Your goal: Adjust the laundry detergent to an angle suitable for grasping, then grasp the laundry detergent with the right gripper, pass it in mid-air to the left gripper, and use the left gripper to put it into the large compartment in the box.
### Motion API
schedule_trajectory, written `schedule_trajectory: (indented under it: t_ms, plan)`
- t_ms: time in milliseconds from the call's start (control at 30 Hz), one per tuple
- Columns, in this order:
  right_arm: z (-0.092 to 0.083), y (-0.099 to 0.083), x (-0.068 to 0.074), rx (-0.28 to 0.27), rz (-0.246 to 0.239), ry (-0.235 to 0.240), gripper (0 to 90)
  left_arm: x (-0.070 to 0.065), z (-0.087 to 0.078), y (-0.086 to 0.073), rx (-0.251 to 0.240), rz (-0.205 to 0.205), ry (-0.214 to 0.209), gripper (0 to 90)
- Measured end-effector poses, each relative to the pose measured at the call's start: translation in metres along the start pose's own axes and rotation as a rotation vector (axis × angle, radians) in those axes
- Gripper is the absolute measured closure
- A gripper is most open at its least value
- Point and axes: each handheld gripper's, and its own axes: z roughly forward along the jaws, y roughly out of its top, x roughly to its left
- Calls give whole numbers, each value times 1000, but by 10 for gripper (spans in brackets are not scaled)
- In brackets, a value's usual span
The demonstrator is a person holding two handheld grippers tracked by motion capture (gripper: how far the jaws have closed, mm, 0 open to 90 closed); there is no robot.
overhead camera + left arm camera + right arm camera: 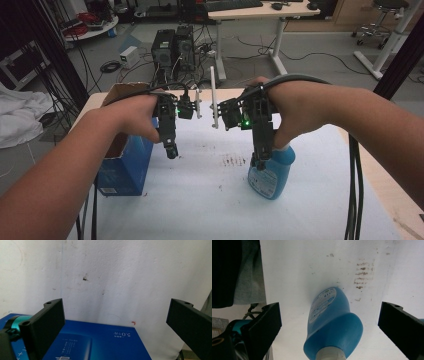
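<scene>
A blue bottle (273, 172) with a pale label stands on the white table cover (210, 200), right of centre. In the right gripper view its blue body (332, 320) and white cap (329, 355) point up toward the camera. My right gripper (257, 161) hangs just above it, open (329, 322), with a jaw on each side of the bottle and touching neither side. My left gripper (171, 151) is open (115, 322) and empty, held over the edge of a blue box (100, 345).
The blue box (125, 167) with an open cardboard top stands at the table's left edge. Brown smudges (233, 160) mark the white cover at centre. A white upright strip (213, 95) stands at the table's far edge. Black cables (354, 185) trail down the right side.
</scene>
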Motion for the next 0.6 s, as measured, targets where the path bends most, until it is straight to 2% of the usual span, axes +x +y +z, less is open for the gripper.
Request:
schedule_trajectory:
  t_ms: [200,333,600]
  plan:
    - [5,-1,-1,8,4,0,39,1,0,0,-5,4,1,18]
    - [3,-3,0,-6,9,-4,39,0,1,0,12,7,2,18]
    - [2,-4,4,-7,11,-13,39,-3,-1,0,10,7,4,18]
